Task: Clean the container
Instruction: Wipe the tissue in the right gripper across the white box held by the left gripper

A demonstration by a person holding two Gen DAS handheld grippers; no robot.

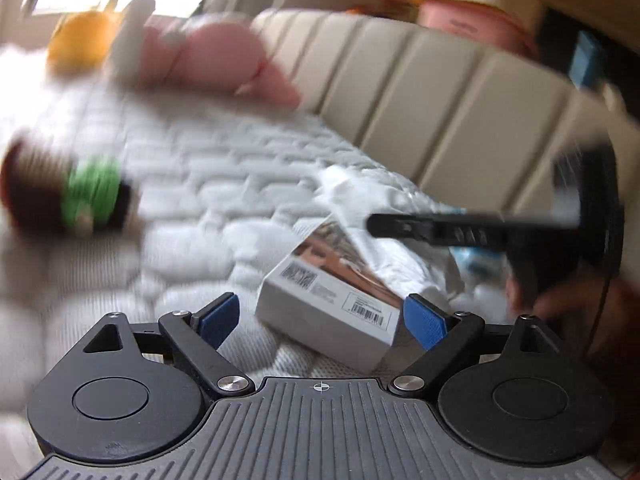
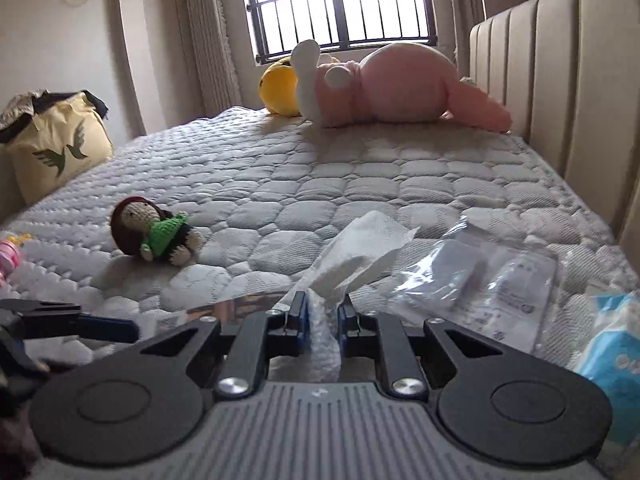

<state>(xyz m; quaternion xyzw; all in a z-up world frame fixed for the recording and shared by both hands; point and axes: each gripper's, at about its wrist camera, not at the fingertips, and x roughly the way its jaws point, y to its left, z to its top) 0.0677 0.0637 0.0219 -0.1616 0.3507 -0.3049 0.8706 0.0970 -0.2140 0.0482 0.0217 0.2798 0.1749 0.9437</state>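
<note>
Quilted white mattress (image 2: 360,168), beige panelled headboard (image 2: 568,92) along its right edge. Left gripper (image 1: 320,318): blue pads spread wide apart, nothing between them; a small white box (image 1: 332,312) with barcode labels, the container at hand, lies on the mattress just past the pads, its near corner close to the right pad. View from the left wrist is heavily motion-blurred. The right gripper (image 2: 323,316) is clamped on a strip of bubble wrap (image 2: 322,344) together with a white tissue (image 2: 360,248) that fans up and away beyond the fingertips; in the left view this same tool shows as a dark bar crossing above the box from the right. Around it: clear plastic bags (image 2: 488,280) lying flat to the right of the tissue, a light-blue packet (image 2: 612,352) at the near right edge. To the left, well apart, a crocheted doll (image 2: 154,236) in a green top lies on its side. Far end of the bed: a pink plush (image 2: 404,84) sprawled against the headboard, a yellow plush (image 2: 278,88) touching it on the left, both below a barred window (image 2: 340,4). A pale yellow bag (image 2: 60,140) with a green bird print stands off the mattress's far left edge.
</note>
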